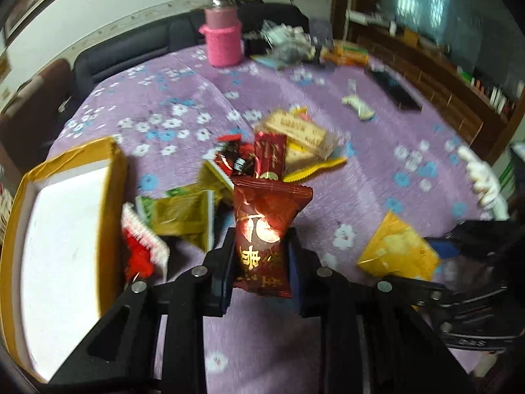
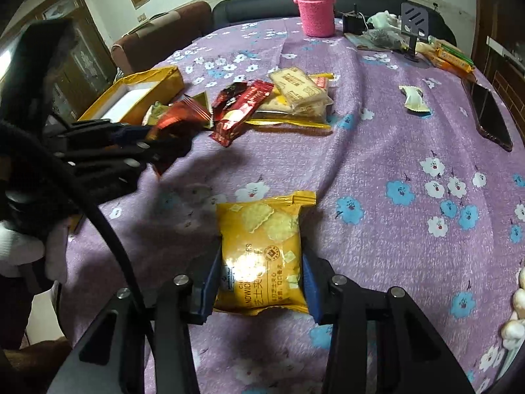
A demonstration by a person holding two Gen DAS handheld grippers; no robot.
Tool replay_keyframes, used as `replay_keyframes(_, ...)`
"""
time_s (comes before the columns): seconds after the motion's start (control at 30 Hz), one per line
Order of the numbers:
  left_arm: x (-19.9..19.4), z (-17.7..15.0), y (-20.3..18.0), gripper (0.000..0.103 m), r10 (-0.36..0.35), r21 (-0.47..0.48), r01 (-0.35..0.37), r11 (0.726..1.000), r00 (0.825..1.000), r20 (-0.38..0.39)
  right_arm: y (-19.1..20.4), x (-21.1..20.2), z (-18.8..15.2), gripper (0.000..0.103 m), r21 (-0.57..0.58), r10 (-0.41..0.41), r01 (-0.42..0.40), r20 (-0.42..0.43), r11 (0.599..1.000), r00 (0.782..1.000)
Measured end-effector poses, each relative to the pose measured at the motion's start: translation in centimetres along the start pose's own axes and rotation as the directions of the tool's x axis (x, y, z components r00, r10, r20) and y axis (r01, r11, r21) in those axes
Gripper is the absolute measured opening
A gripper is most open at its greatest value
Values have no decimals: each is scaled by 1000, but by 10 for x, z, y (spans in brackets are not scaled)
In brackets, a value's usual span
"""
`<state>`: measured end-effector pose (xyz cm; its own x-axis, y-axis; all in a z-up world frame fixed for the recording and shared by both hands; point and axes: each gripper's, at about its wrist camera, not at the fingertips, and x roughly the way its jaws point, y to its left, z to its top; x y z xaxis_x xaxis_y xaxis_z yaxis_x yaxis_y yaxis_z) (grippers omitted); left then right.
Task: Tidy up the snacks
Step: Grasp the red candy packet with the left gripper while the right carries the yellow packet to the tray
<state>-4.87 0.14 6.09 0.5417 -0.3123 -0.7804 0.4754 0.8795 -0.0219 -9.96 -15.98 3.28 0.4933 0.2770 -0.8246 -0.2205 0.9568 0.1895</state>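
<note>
Purple tablecloth (image 2: pixel 377 151): snack pile (image 2: pixel 279 98) beside yellow box (image 2: pixel 164 80).

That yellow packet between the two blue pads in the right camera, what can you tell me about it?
The yellow cracker packet is a glossy, sealed plastic pillow pack with crimped ends, printed with square crackers, the word "SANDWICH" in part, and Chinese text. It is gripped on both sides by the right gripper, whose blue pads press its edges. It points away from the camera over the purple flowered tablecloth; whether it touches the cloth is unclear. It looks full and undamaged.
</note>
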Motion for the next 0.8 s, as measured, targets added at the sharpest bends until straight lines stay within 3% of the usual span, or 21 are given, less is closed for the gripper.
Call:
replay_keyframes(0.1, -32, -10, 18, 30, -11, -71, 15, 997, 999, 53, 11, -12, 0, 43, -9, 9, -9, 27, 1000, 1000)
replay_keyframes(0.2, -66, -26, 50, 30, 24, -158, -8, 987, 995, 100, 30, -30, 5, 43, -37, 36, -33, 63, 999, 997)
replay_keyframes(0.3, -92, -46, 90, 30, 102, -251, -71, 965, 988, 114, 58, -41, 17, 43, -69, 95, -89, 84, 994, 992)
replay_keyframes(0.4, -109, -68, 136, 30, 212, -337, -168, 926, 972, 98, 91, -43, 32, 43, -105, 174, -164, 93, 981, 980)
replay_keyframes(0.6, -108, -99, 198, 30, 310, -433, -268, 861, 950, 29, 181, -15, 67, 43, -176, 301, -289, 46, 941, 953)
replay_keyframes(0.7, -92, -109, 224, 30, 314, -468, -286, 836, 949, -18, 215, 12, 78, 43, -189, 318, -311, 4, 931, 948)
replay_keyframes(0.8, -83, -118, 244, 30, 293, -499, -271, 823, 956, -36, 244, 45, 84, 43, -211, 284, -286, -41, 935, 958)
